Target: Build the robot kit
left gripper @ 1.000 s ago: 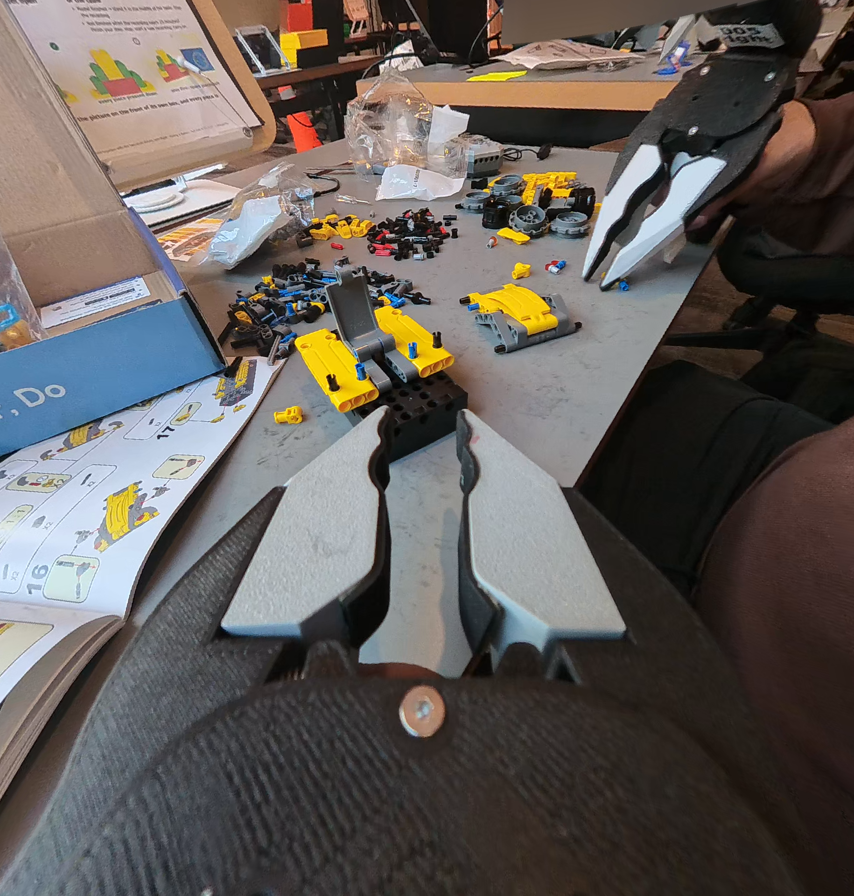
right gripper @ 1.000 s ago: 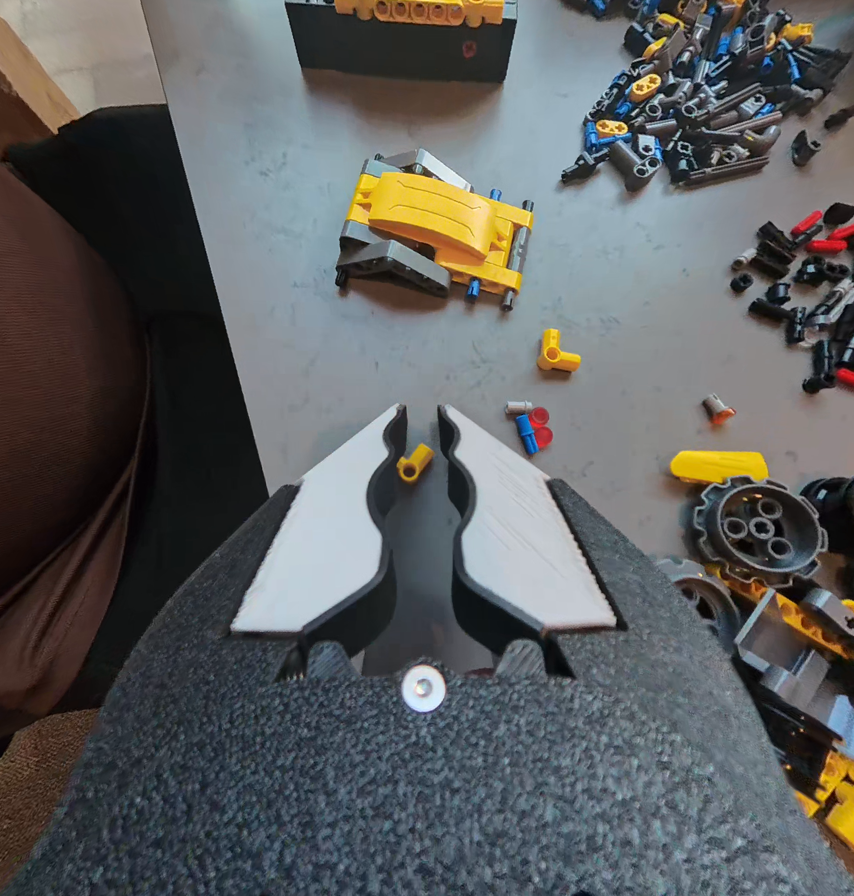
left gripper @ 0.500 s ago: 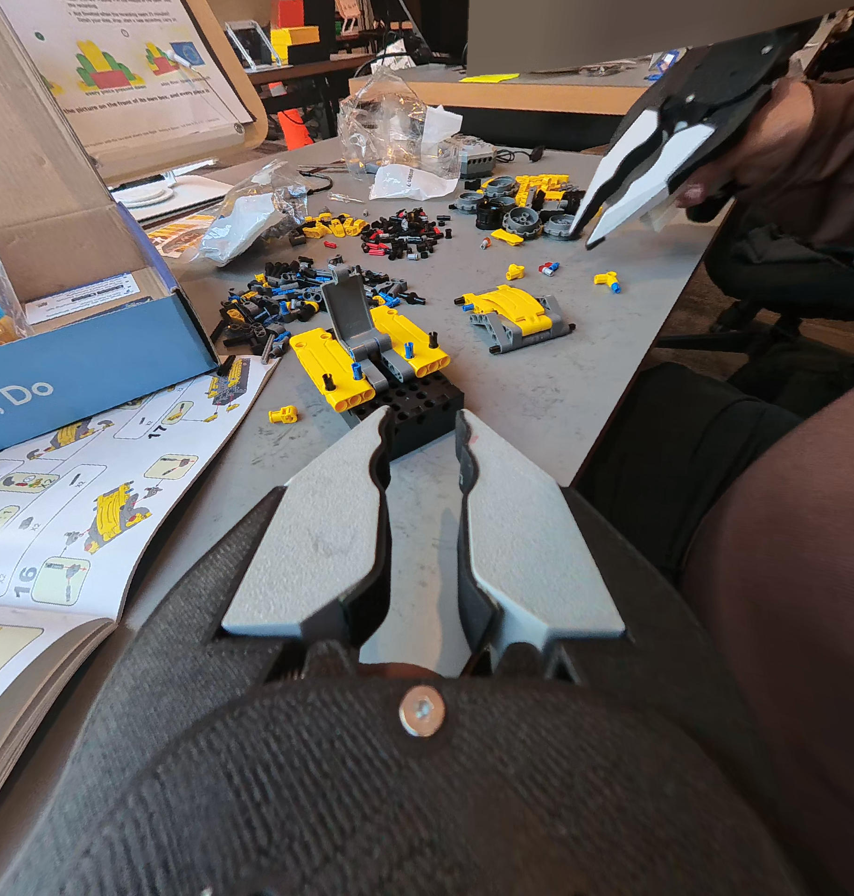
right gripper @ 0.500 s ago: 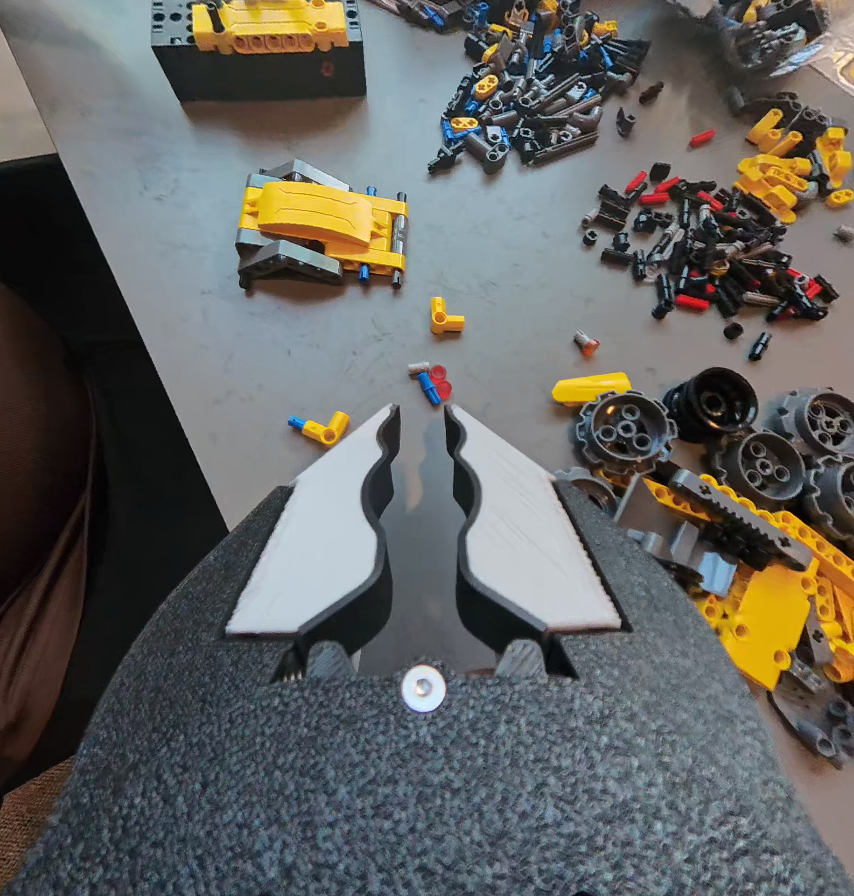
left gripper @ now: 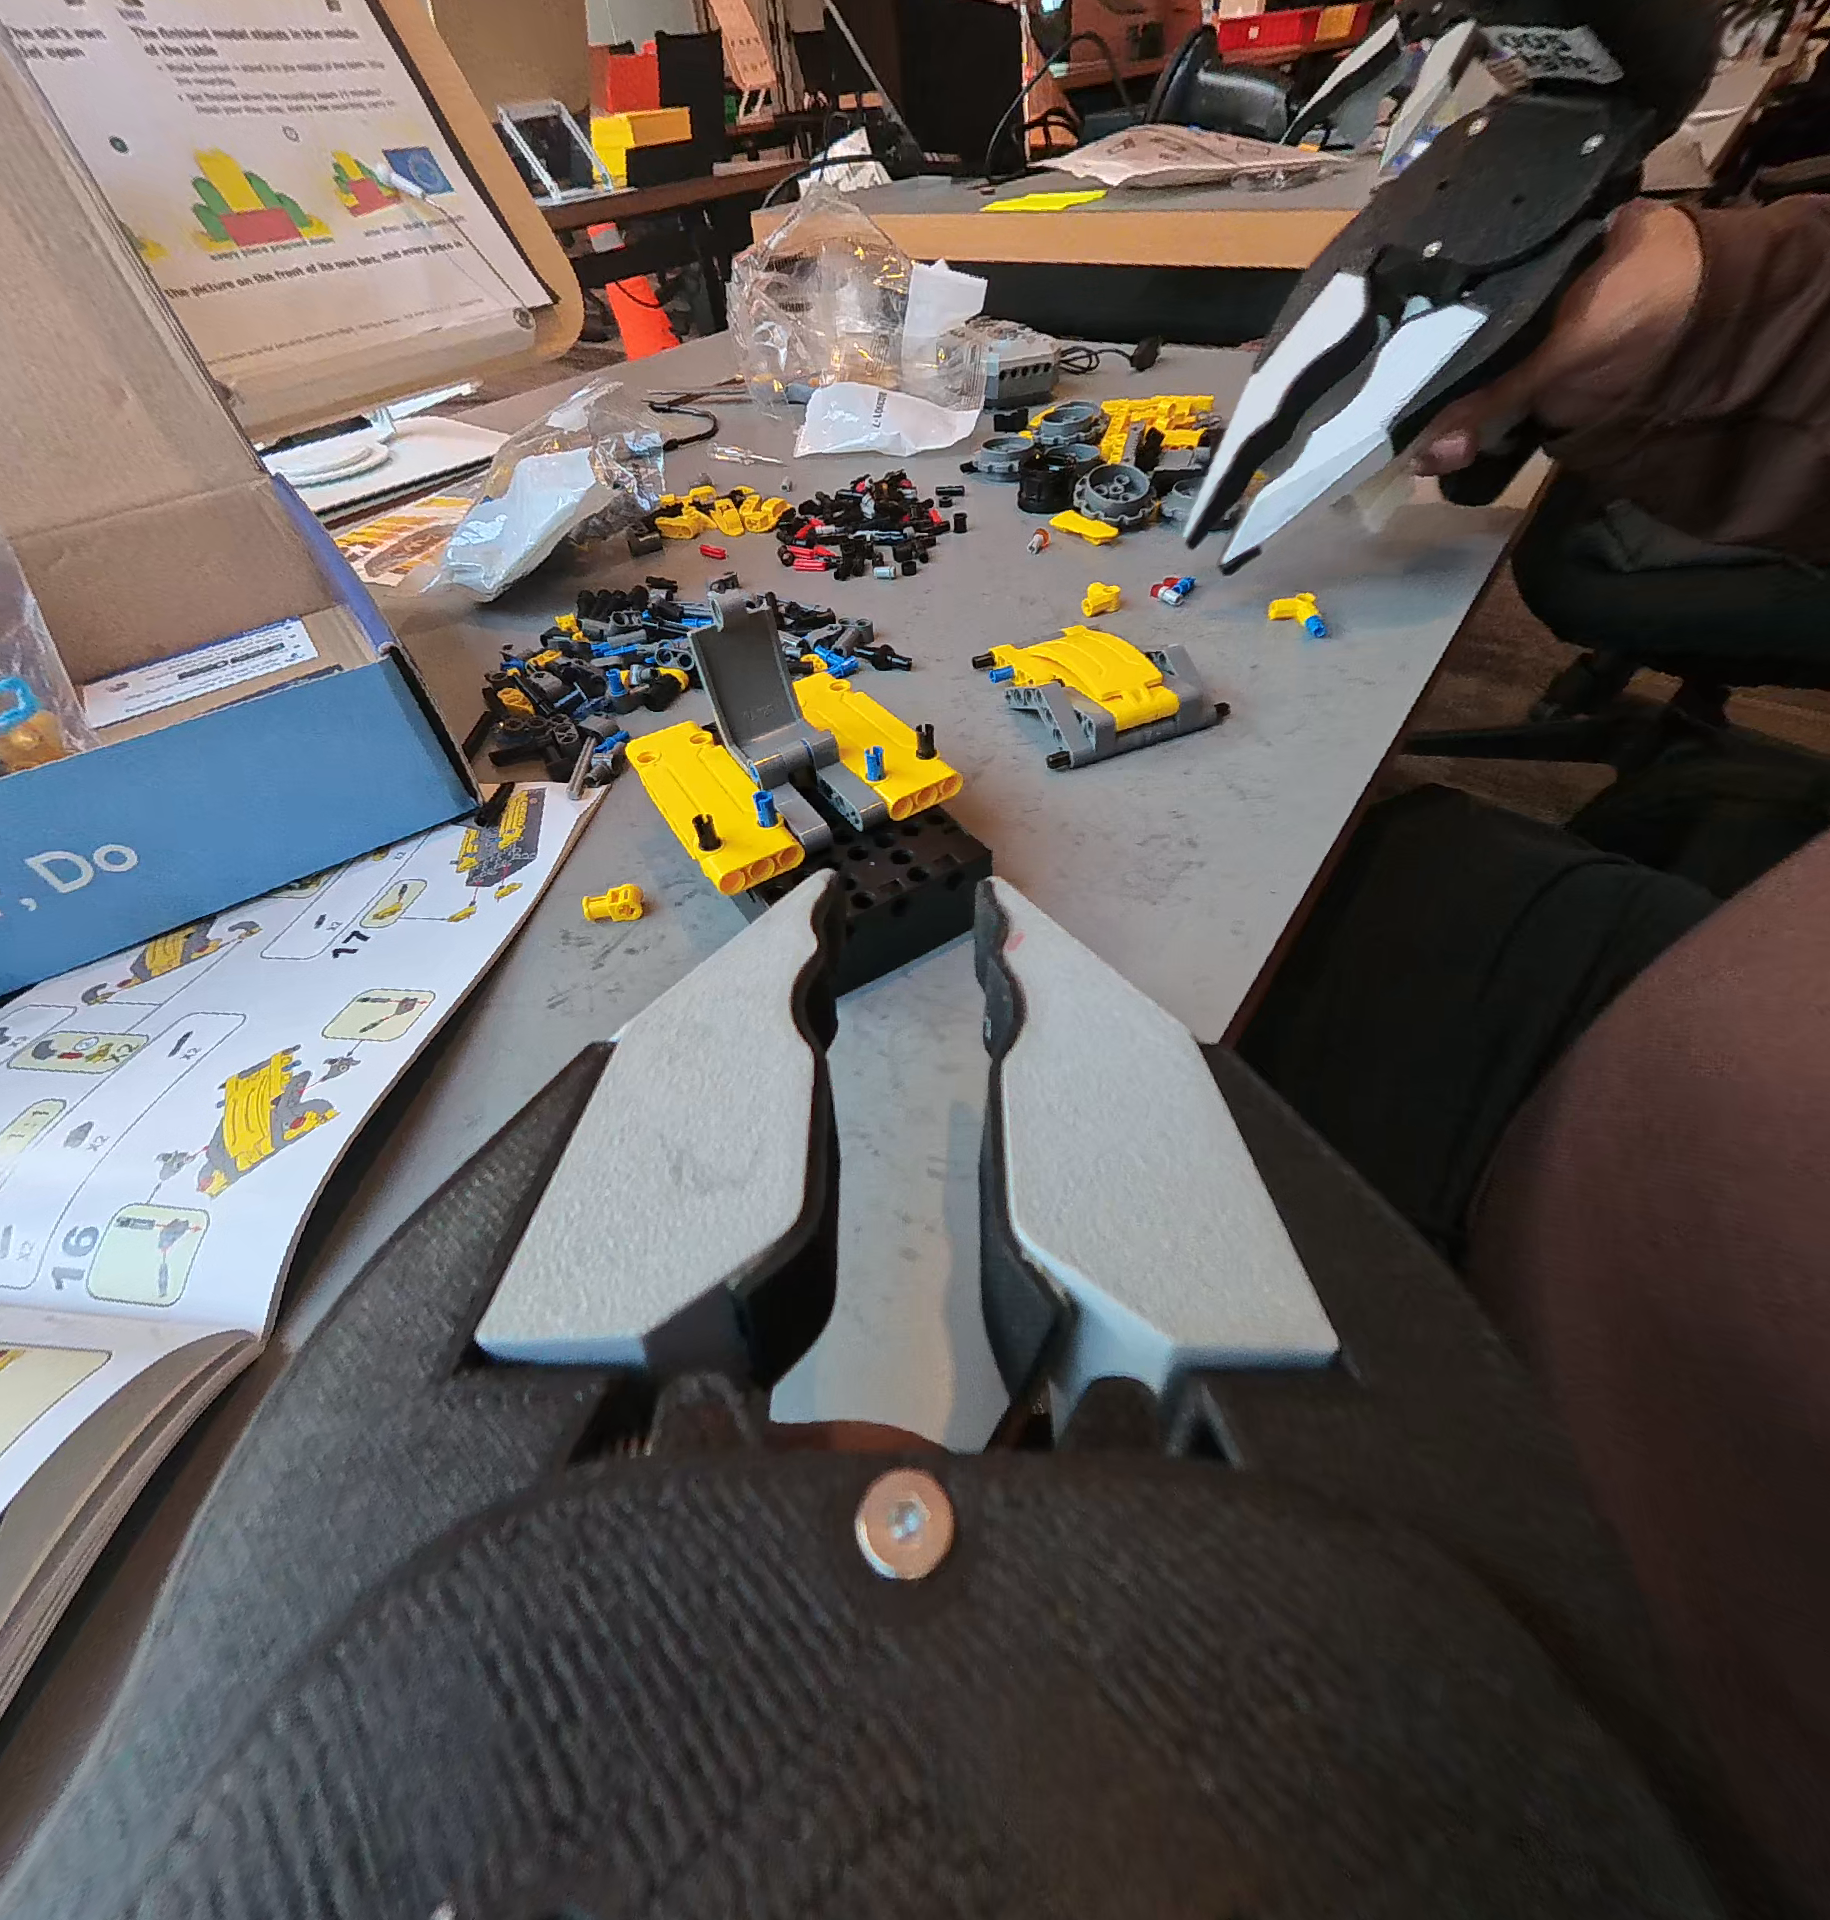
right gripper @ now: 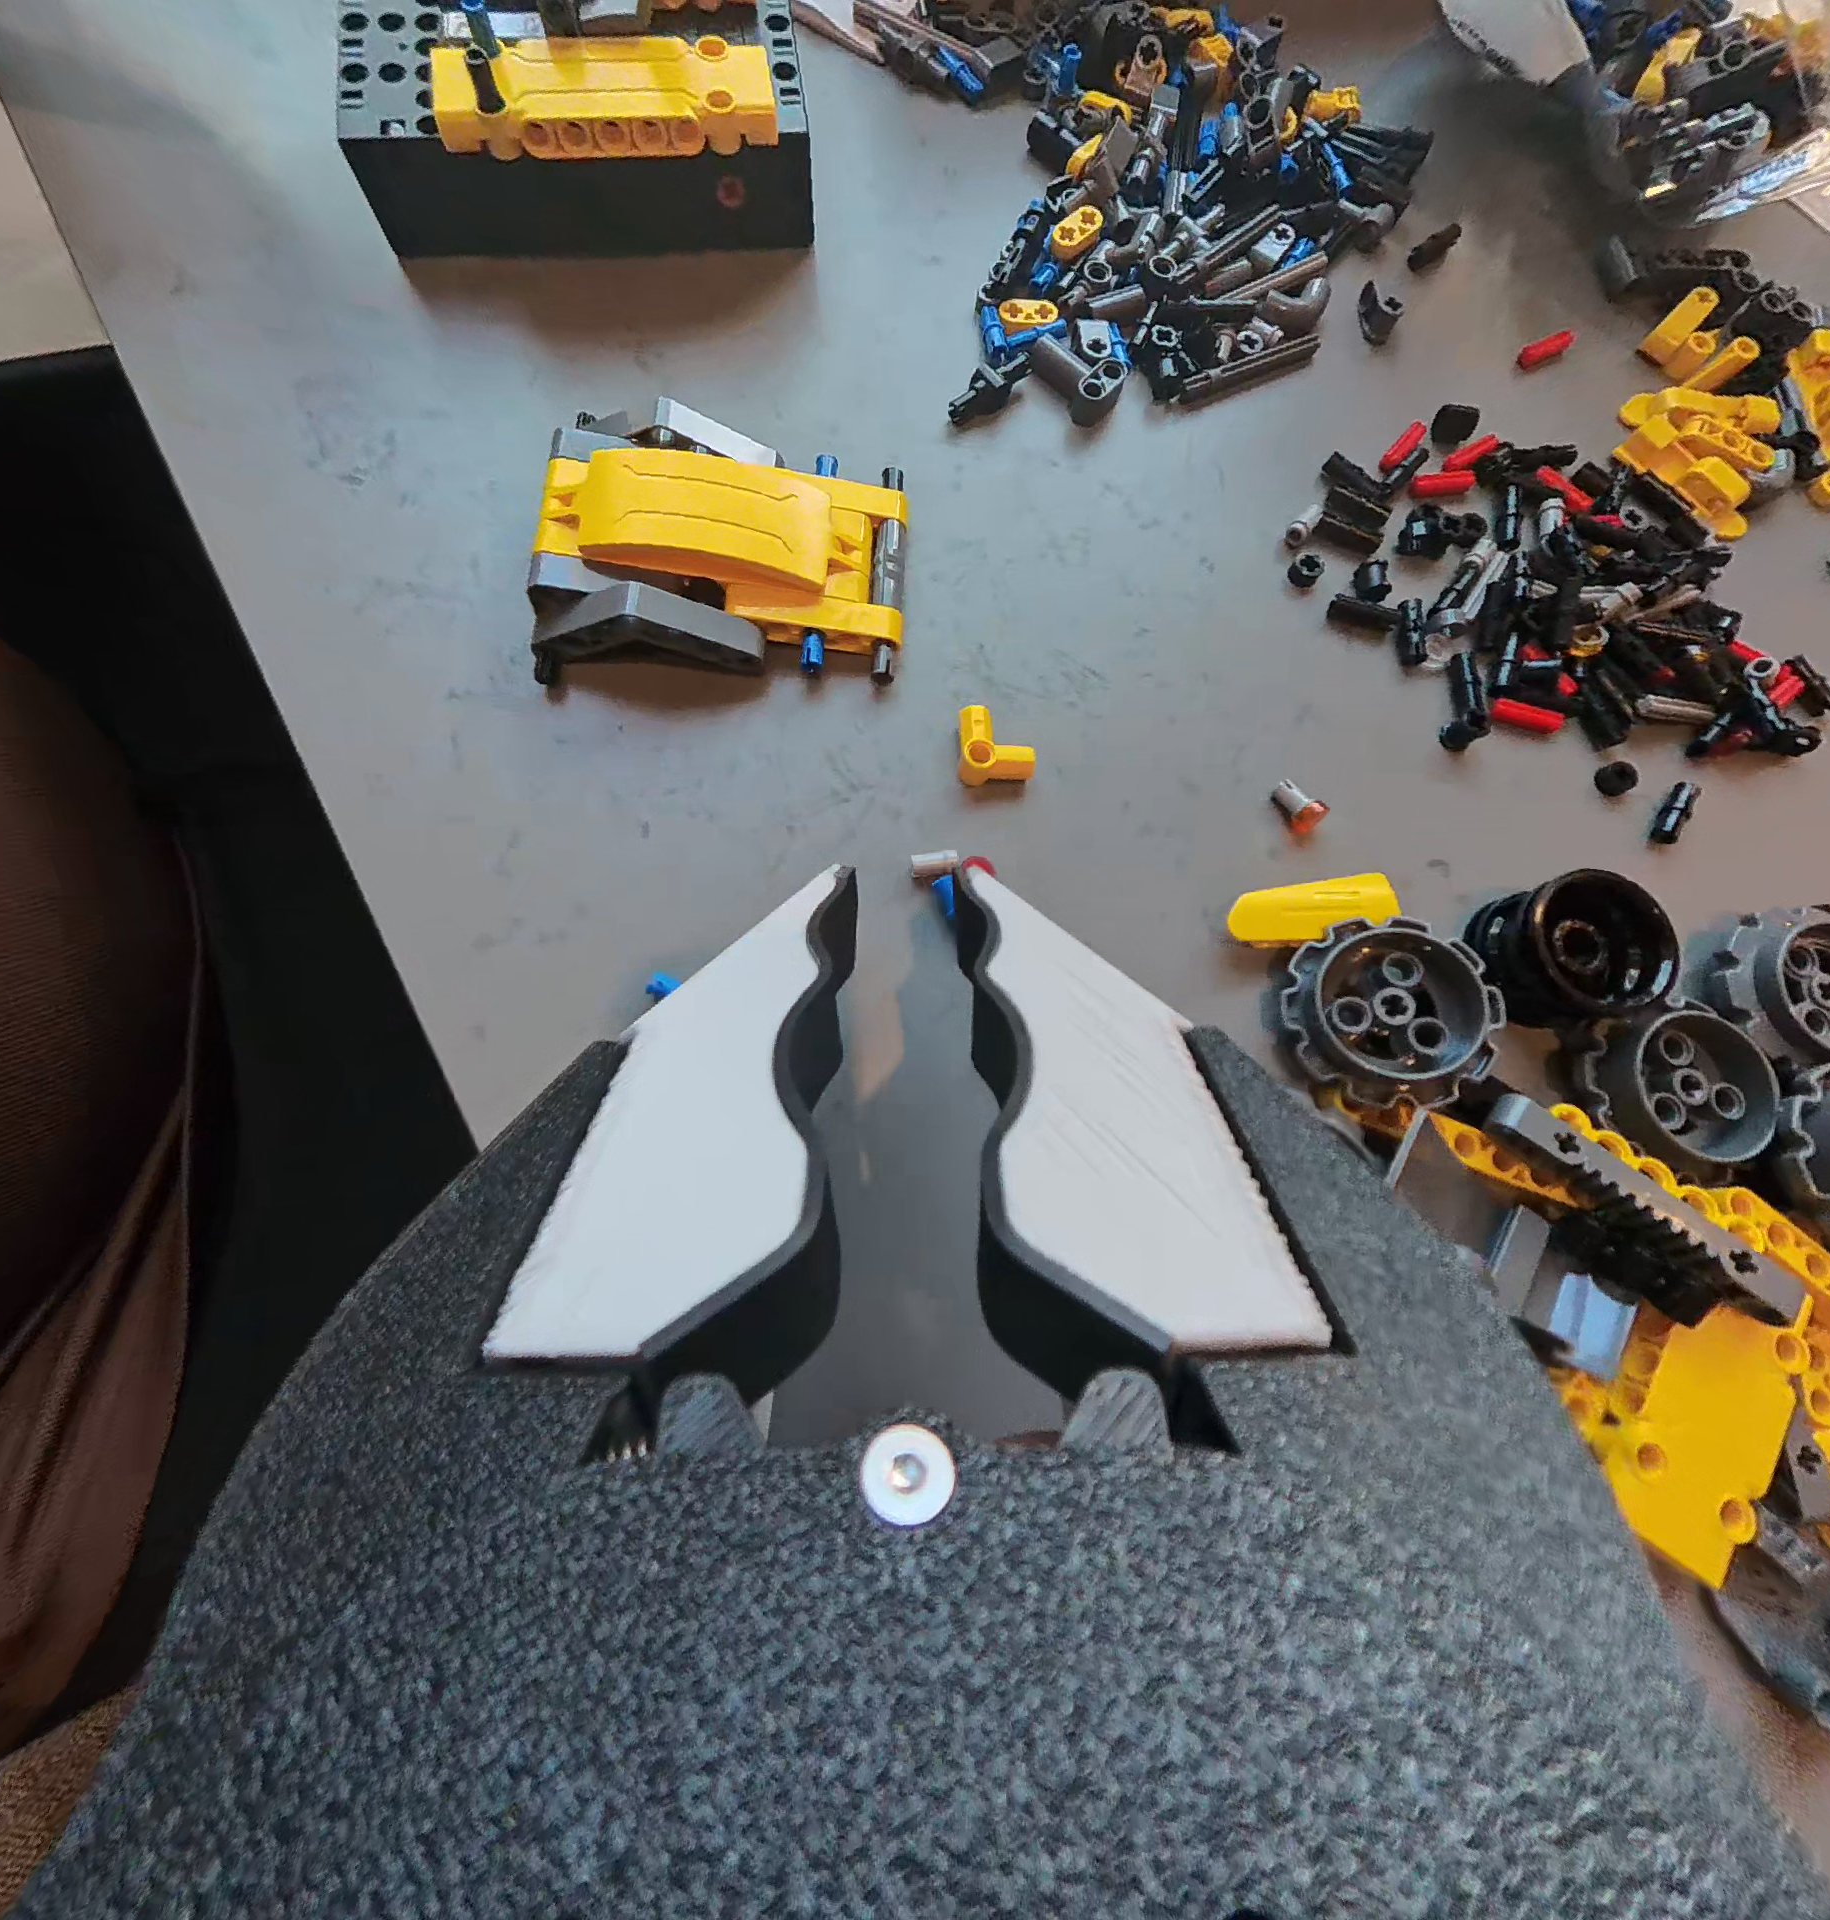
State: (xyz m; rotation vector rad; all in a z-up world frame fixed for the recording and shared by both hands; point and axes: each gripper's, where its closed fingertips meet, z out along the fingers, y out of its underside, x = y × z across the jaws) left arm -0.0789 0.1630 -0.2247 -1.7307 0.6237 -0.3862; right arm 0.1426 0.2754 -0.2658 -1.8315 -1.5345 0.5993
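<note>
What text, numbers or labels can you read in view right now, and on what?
I won't copy writing out; these bear it:
Blue box flap: large white lettering.
Instruction booklet: printed step numbers.
Propped sheet: small print, blurred.
White label above that flap: too small.
White slip by the plastic bag: too small.

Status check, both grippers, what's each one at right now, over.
Left gripper open, empty, at the black block. Right gripper open, empty, above small blue, grey and red pieces. Nothing between either pair of fingers.
</note>
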